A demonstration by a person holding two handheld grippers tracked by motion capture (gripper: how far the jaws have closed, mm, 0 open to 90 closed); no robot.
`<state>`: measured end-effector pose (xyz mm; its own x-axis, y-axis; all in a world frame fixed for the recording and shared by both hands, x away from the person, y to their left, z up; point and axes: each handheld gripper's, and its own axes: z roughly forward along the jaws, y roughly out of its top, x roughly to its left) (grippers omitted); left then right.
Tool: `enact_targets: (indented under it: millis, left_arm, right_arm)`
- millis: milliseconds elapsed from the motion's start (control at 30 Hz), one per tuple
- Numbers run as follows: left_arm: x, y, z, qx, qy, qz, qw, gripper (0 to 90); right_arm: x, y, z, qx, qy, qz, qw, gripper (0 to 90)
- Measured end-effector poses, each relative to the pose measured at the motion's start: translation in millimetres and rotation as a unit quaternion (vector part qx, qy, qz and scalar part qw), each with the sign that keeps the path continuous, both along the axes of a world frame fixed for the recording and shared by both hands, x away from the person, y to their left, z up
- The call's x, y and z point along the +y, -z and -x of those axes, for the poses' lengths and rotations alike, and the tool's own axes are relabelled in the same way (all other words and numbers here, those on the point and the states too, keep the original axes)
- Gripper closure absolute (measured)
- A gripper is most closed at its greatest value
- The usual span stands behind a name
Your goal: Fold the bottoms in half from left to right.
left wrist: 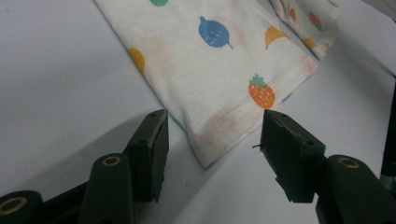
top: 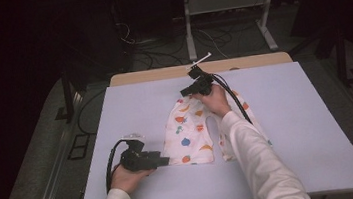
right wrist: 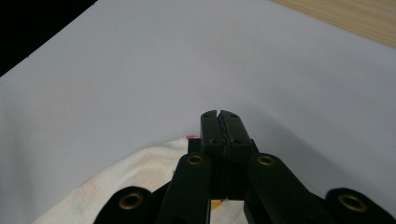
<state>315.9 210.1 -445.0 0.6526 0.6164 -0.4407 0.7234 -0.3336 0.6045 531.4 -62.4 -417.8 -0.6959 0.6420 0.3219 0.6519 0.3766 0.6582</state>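
- While the high view looks down on the white table [top: 115, 111], the little fruit-print trousers [top: 188, 136] lie flat near its middle, waist away from the person, two legs pointing back toward them; no brand, label or lettering can be read anywhere; the right gripper [top: 185, 92] sits at the waist end under the right hand [top: 213, 99], and the right sleeve [top: 257, 161] covers much of the right-hand leg; the left gripper [top: 164, 160] lies low just beside the hem of the left-hand leg.
- Over to the left gripper view: both black jaws stand about half apart with the hem corner of the trousers [left wrist: 219, 93] lying between and just ahead of them; the pads are not pressing on cloth; strawberry, blue and orange fruit prints show clearly, no writing; the far leg is cut off at the top edge.
- Now the right gripper view: jaws closed tight together, tips over bare table; trousers cloth [right wrist: 140, 177] bunches under them; whether fabric is pinched between the pads is hidden, so I cannot tell.
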Motion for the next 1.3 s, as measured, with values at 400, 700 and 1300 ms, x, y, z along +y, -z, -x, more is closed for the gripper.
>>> enact_targets:
  millis: [400,700,1300]
  left_arm:
    - [1.9,3.5,-5.5,0.024,-0.021,0.001,0.9995,74.1]
    - [1.3,6.4,-8.3,0.028,-0.004,0.003,0.9996,88.1]
    - [1.8,-9.8,1.7,-0.004,0.012,0.018,0.9998,89.2]
  right_arm:
    - [0.4,-1.6,0.7,-0.003,0.000,-0.006,1.0000,88.5]
    - [-0.6,-0.2,1.2,0.001,0.004,-0.015,0.9999,88.5]
    - [-7.0,-15.4,7.9,-0.018,0.004,-0.016,0.9997,88.5]
